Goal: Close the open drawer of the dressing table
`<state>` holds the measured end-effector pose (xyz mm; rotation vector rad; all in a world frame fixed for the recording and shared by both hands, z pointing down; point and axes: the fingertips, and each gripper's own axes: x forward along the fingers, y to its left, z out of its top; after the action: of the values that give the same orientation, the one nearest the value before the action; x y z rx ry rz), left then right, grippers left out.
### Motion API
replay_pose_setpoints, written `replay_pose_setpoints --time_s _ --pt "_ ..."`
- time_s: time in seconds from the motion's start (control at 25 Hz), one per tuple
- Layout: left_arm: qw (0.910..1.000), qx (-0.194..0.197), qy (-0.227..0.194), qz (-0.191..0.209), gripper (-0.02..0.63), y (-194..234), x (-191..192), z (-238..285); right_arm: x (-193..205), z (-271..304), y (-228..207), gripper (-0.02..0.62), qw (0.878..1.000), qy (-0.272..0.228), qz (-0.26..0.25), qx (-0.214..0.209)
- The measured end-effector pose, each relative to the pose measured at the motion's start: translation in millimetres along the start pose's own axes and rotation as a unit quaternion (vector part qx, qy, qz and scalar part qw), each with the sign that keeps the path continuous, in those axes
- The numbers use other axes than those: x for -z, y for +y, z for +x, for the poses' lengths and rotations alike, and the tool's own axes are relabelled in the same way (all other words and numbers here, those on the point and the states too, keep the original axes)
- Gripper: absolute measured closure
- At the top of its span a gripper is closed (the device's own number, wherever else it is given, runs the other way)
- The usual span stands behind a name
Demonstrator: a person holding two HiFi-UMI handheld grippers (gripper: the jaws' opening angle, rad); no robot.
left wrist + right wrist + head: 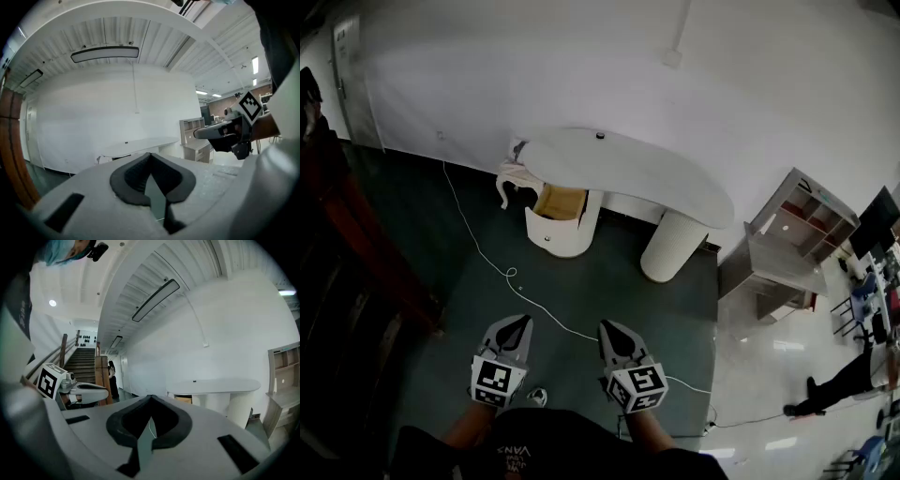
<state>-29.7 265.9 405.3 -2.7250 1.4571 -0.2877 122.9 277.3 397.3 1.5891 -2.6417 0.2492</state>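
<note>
A white dressing table (628,169) with a curved top stands against the far wall on two round pedestals. Its left pedestal drawer (558,203) is pulled out, showing a tan wooden inside. The table also shows far ahead in the left gripper view (140,145) and the right gripper view (215,386). My left gripper (517,323) and right gripper (614,330) are held side by side low in the head view, well short of the table, both shut and empty, tips touching. The right gripper (206,133) appears in the left gripper view.
A white cable (487,253) runs across the dark green floor from the wall toward me. A grey shelf unit (787,239) stands right of the table. A person (844,380) stands at far right. A dark wooden stair rail (356,253) lines the left side.
</note>
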Motion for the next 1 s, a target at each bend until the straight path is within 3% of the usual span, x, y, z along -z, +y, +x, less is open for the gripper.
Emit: replay_pose_setpoints --time_s 0.2,0.32,0.44,0.72,1.0 --pt "1.0 0.004 -0.007 -0.006 0.586 -5.3 2.9 -4.1 4.6 -2.3 0.8 0.591 1.0 -0.008 0.018 -0.011" --pt "0.9999 0.007 -0.004 -0.015 0.574 -6.6 10.1 -0.8 10.3 0.1 -0.8 0.476 1.0 -0.007 0.024 -0.01" --pt "0.9996 0.014 0.005 -0.024 0.421 -7.3 14.7 10.6 11.6 4.1 -7.2 0.462 1.0 -0.007 0.028 -0.004" --pt "0.9985 0.04 0.015 -0.032 0.403 13.8 26.5 60.8 3.7 45.2 -32.1 0.408 1.0 -0.01 0.024 0.012" --pt "0.9982 0.046 0.015 -0.036 0.399 81.9 26.4 118.2 -7.6 124.2 -53.6 0.383 0.999 -0.003 0.027 0.03"
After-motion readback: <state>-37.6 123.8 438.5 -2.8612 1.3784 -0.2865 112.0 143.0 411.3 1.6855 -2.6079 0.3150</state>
